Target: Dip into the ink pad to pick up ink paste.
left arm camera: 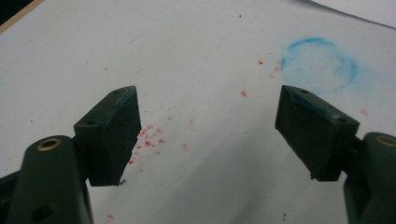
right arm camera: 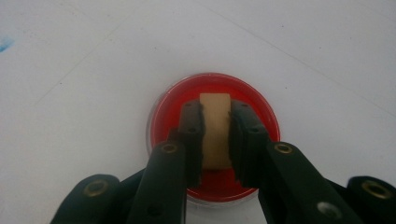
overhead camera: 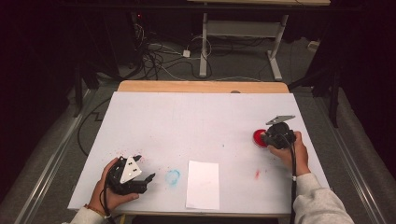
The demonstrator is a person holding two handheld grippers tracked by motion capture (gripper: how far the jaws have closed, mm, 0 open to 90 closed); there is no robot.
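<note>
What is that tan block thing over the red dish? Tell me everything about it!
The tan block is a small, flat-sided piece that looks like wood, plain and pale brown with a squared top edge. It stands upright, clamped between the two black jaws of the right gripper, whose pads press on its two sides. It sits over the middle of the round red dish with a clear rim, near the table's right edge. Whether its bottom end touches the red surface cannot be told.
</note>
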